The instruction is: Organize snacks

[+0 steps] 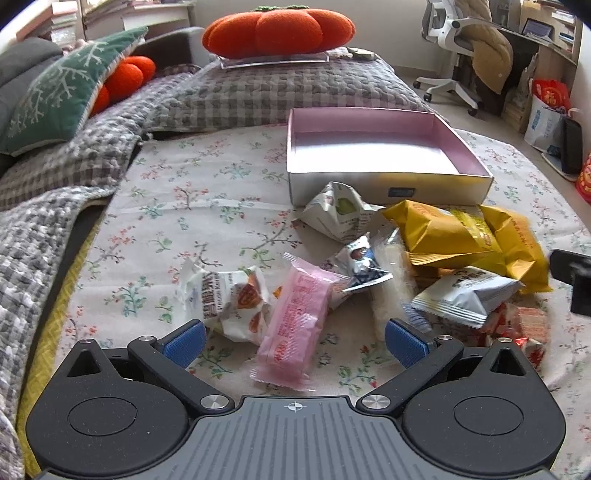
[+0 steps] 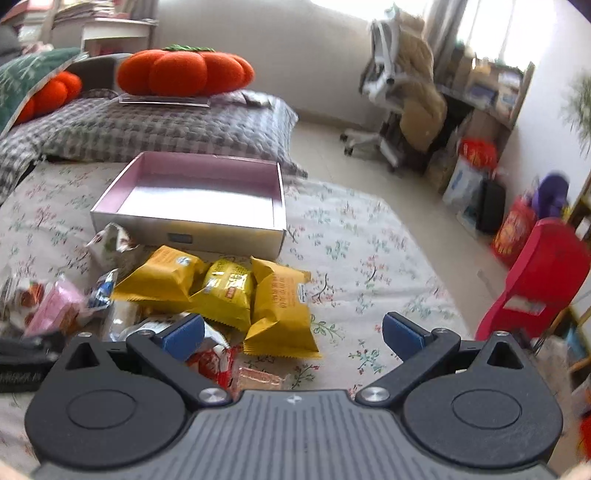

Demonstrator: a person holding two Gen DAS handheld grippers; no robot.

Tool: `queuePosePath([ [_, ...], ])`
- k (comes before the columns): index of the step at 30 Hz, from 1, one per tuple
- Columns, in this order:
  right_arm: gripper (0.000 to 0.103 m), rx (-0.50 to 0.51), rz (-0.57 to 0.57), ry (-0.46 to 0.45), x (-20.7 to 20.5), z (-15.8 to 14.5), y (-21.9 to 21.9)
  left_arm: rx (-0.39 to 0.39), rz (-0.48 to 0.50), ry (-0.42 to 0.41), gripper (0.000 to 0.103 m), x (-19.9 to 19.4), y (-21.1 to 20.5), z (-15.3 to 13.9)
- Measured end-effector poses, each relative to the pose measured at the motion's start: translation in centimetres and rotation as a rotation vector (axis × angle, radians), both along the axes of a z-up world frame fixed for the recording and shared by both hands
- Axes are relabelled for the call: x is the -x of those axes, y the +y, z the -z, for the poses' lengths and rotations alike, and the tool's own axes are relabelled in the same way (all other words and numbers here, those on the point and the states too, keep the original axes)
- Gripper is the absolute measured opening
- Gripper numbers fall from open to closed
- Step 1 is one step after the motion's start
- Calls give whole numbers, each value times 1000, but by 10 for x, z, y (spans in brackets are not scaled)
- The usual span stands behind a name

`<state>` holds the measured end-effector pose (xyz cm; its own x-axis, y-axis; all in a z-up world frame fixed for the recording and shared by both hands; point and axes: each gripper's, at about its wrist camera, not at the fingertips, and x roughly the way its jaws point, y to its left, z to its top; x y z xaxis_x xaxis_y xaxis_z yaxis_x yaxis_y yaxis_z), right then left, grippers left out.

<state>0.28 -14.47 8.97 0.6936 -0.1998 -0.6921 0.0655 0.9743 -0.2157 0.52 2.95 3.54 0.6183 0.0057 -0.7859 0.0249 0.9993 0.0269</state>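
Observation:
A pile of snack packets lies on the floral cloth in front of an empty pink-lined box (image 1: 384,147) (image 2: 199,192). My left gripper (image 1: 295,341) is open, its blue pads either side of a pink wrapped packet (image 1: 295,321) lying on the cloth. Left of that packet is a white packet with red print (image 1: 232,299). My right gripper (image 2: 291,334) is open above the near end of a yellow packet (image 2: 282,310), with two more yellow packets (image 2: 225,291) to its left. Red wrapped sweets (image 2: 218,363) lie under its left finger.
The floral cloth (image 1: 207,199) covers the surface. A checked blanket (image 1: 258,92) with an orange pumpkin cushion (image 1: 277,29) lies behind the box. A white office chair (image 2: 388,92) and a red stool (image 2: 543,273) stand on the floor to the right.

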Motion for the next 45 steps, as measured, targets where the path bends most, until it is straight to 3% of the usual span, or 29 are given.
queuePosePath([
  [4,103,-153,-20,69,-17,-2,-13,17,5,25,103,-4,1,-1],
  [10,103,-171,-72,138,-34,3,-5,22,0,55,103,-13,6,0],
  [15,103,-254,-73,203,-48,6,-14,7,7,63,103,-20,8,-2],
  [18,102,-345,-92,243,-58,3,-20,34,2,37,103,-34,15,-22],
  [22,103,-464,-115,216,-76,-19,-28,72,-13,-20,103,-53,26,-49],
  [25,103,-463,-118,194,-91,-28,-31,73,-27,-35,103,-58,32,-49],
  [28,101,-466,-84,224,-102,-15,-40,81,0,25,103,-60,29,-30],
  [32,83,-496,-29,294,-112,4,-51,122,60,47,103,-65,14,-22],
  [35,77,-514,-9,288,-111,0,-56,200,131,58,103,-73,-7,-26],
  [39,76,-439,-12,302,-118,6,-59,253,187,117,103,-93,-41,-20],
  [45,75,-461,13,410,-130,34,-82,277,164,203,101,-114,-60,9],
])
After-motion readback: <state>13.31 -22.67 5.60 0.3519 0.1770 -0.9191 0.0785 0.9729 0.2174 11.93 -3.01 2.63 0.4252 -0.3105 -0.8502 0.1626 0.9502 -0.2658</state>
